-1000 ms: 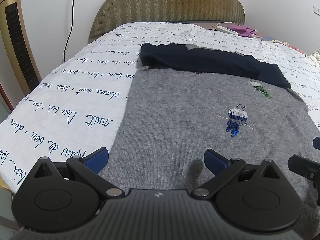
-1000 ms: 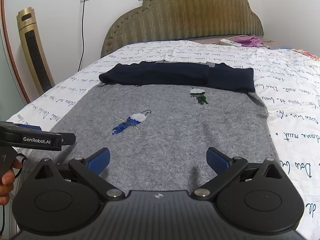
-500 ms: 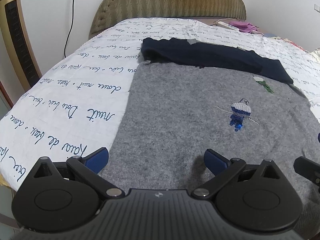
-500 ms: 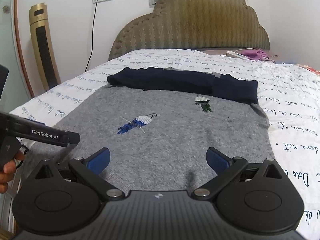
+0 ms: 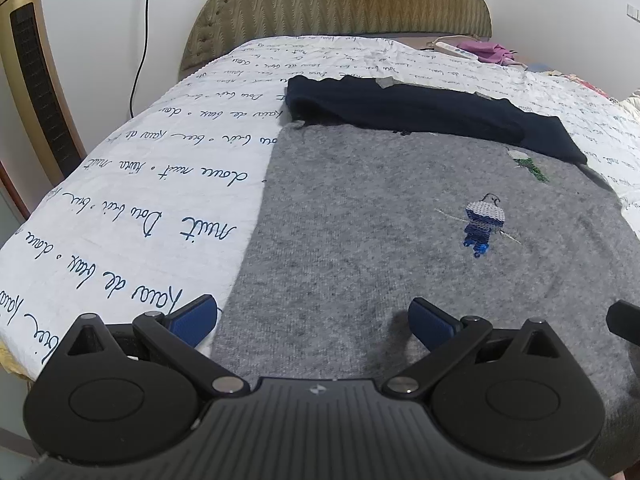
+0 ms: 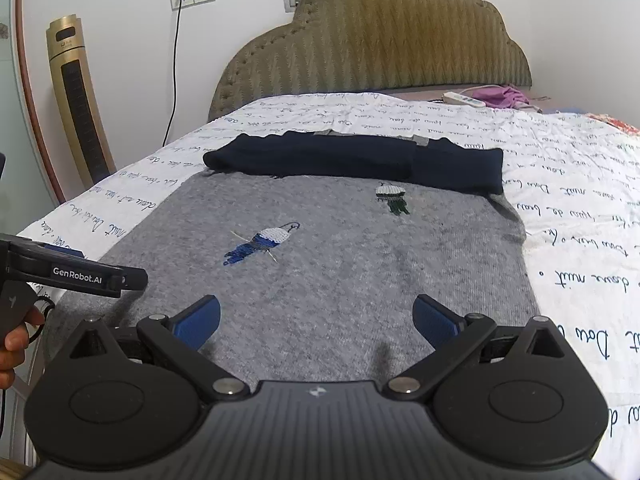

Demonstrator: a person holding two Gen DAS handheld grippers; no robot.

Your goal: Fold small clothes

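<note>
Both grippers, the left gripper [image 5: 314, 318] and right gripper [image 6: 316, 316], hover wide open and empty over the near hem of the grey sweater [image 6: 340, 280], spread flat on the bed [image 6: 580, 184]. I'd pinch each near corner (evenly, same height) before carrying it toward the navy sleeves [image 6: 360, 158].

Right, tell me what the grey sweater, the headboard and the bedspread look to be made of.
Grey sweater: soft matte knit, probably wool or a blend; fuzzy ribbed surface with stitched bird motifs. Headboard: olive upholstery, seemingly a slightly glossy woven fabric, with zigzag texture and a studded edge. Bedspread: white quilted cloth, likely cotton, puckered, printed with blue script.
</note>
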